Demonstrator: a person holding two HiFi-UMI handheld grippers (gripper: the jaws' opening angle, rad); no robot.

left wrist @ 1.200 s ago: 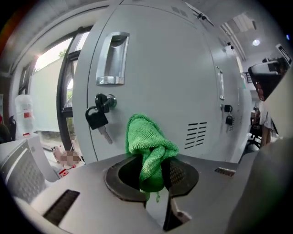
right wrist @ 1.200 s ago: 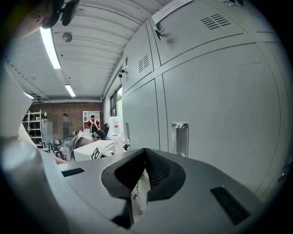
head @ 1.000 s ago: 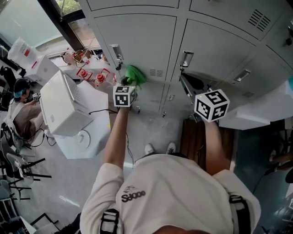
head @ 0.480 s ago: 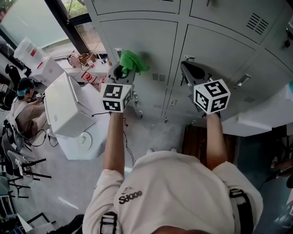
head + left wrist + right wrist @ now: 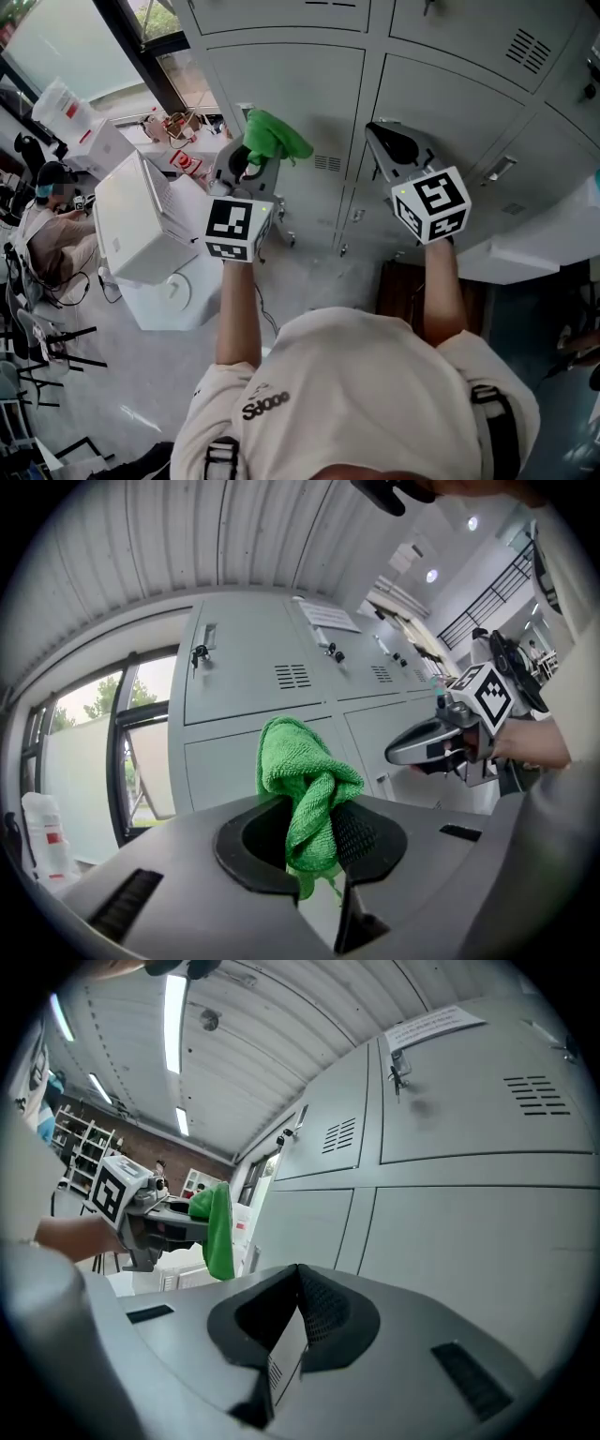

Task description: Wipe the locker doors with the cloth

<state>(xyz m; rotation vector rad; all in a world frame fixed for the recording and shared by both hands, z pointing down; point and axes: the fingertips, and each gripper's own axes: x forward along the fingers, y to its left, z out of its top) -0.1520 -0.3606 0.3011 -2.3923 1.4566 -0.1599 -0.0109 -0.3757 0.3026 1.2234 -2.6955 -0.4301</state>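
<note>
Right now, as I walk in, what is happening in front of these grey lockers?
A person stands facing a wall of grey metal lockers with a two-jaw gripper in each hand. The left gripper is shut on a bunched green microfibre cloth and holds it up in front of a locker door. Whether the cloth touches the door cannot be told. The right gripper is raised beside it, with its jaws together and nothing in them.

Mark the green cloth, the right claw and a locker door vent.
green cloth [image 5: 305,785], left gripper view, on its bunched middle.
right claw [image 5: 299,1279], right gripper view, where its shut jaws meet.
locker door vent [image 5: 292,675], left gripper view, centre of the slots.
</note>
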